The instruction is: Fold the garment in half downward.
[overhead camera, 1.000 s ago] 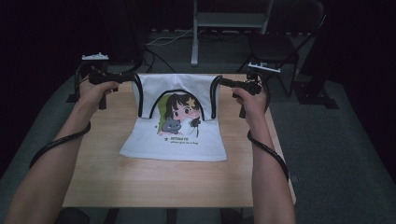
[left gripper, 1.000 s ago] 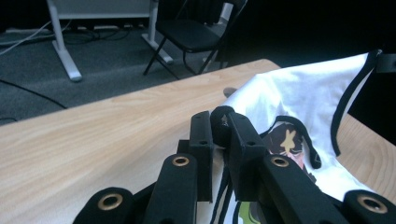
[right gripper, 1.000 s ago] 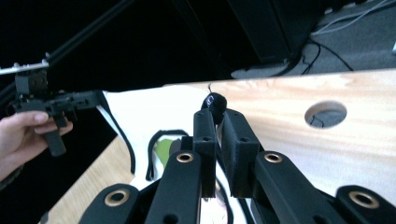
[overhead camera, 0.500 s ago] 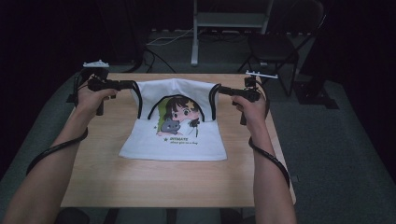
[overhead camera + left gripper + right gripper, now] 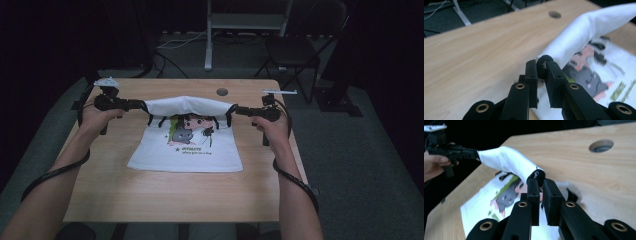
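Observation:
A white T-shirt (image 5: pixel 187 150) with a cartoon girl print and black trim lies on the wooden table (image 5: pixel 170 195). Its far edge is lifted and folded toward the person, hanging as a white band (image 5: pixel 187 106) between both grippers. My left gripper (image 5: pixel 142 105) is shut on the band's left end, a black-trimmed corner (image 5: pixel 542 67) held between its jaws. My right gripper (image 5: pixel 231 110) is shut on the right end, black trim (image 5: pixel 536 176) showing at its tips. The left gripper (image 5: pixel 472 153) and the hand holding it also appear far off in the right gripper view.
A round cable hole (image 5: pixel 222 92) sits in the table near its far edge. Beyond the table stand a metal stand (image 5: pixel 240 22) and a dark chair (image 5: pixel 295 47) on grey floor with cables. Bare wood lies in front of the shirt.
Both grippers have pulled the shirt's far edge up and toward the person, so the top now folds over the print and covers the upper part of it.

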